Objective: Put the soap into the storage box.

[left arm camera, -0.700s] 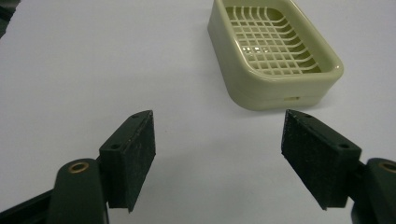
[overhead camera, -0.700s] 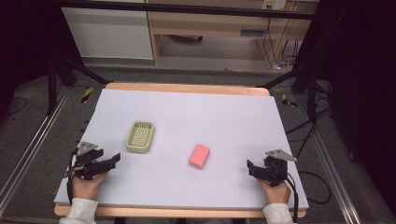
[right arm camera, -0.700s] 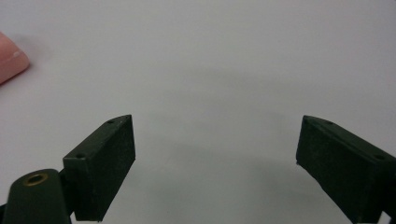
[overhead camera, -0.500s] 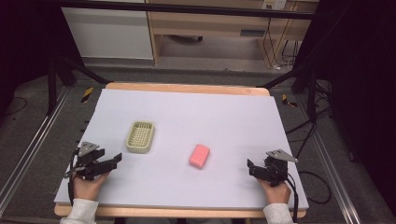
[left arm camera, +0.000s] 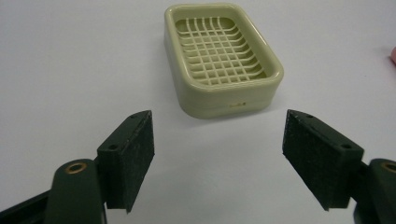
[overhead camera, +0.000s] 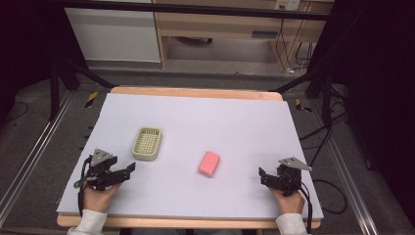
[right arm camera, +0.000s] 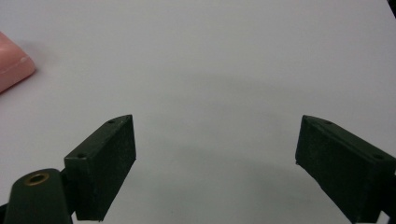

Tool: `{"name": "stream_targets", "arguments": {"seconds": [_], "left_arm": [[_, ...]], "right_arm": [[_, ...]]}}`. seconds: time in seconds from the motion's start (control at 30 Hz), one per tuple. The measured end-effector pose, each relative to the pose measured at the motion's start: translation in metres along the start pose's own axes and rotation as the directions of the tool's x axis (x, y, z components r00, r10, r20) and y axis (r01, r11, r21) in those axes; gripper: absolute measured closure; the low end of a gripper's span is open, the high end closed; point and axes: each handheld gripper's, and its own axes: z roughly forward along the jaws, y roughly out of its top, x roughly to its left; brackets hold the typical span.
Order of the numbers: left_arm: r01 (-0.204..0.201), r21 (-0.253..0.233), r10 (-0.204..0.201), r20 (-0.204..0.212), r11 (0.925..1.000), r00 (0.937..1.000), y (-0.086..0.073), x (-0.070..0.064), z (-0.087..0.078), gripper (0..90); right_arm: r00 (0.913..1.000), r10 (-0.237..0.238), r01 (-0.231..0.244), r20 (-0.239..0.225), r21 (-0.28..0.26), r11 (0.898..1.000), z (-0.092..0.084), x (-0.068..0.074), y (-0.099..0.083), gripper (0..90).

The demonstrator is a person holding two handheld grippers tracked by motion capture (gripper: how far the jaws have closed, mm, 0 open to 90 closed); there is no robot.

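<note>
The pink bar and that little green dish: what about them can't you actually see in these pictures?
- Pink bar: the right gripper view's left edge cuts most of it off; the left gripper view shows a sliver at its right edge.
- Green dish: its far outer wall is hidden behind its own rim in the left gripper view.
- Small mark on the dish's front wall: too small to read.

Table (overhead camera: pixel 195 112), surface items: soap dish (overhead camera: pixel 147 143) left of centre, nearer the left edge than the right; soap bar (overhead camera: pixel 209 163) to its right and a little closer to the near edge, the two apart. Left gripper (overhead camera: pixel 131 168) near the near-left corner, just before the soap dish, which lies ahead between its spread jaws in the left gripper view (left arm camera: pixel 219 56). Right gripper (overhead camera: pixel 261 175) near the near-right corner, right of the soap bar, well apart from the left gripper
</note>
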Motion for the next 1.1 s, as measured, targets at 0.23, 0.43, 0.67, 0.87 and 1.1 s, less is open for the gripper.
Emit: {"name": "stream_targets", "arguments": {"seconds": [0.23,0.43,0.67,0.87,1.1], "left_arm": [[-0.009,0.010,0.009,0.016,0.9999,0.9998,0.001,-0.006,0.002,22.9],[-0.015,0.012,0.015,0.021,0.9998,0.9997,0.003,-0.010,0.002,21.2],[-0.022,0.003,0.022,0.029,0.9997,0.9993,0.006,-0.015,0.001,20.3],[-0.031,0.001,0.031,0.038,0.9995,0.9988,0.009,-0.019,0.002,19.3],[-0.036,0.003,0.036,0.049,0.9993,0.9982,0.012,-0.024,0.004,18.5]], "right_arm": [[1.0000,0.001,-0.001,-0.002,0.005,1.000,0.000,0.000,0.000,12.4],[1.0000,-0.004,0.004,0.001,0.007,1.000,0.001,0.001,0.000,12.4],[1.0000,-0.008,0.008,0.003,0.007,1.000,0.001,0.001,0.000,12.4],[0.9999,-0.010,0.010,0.004,0.004,1.000,0.001,0.002,0.000,12.5],[0.9999,-0.010,0.010,0.003,0.007,1.000,0.001,0.002,0.000,12.5]]}}
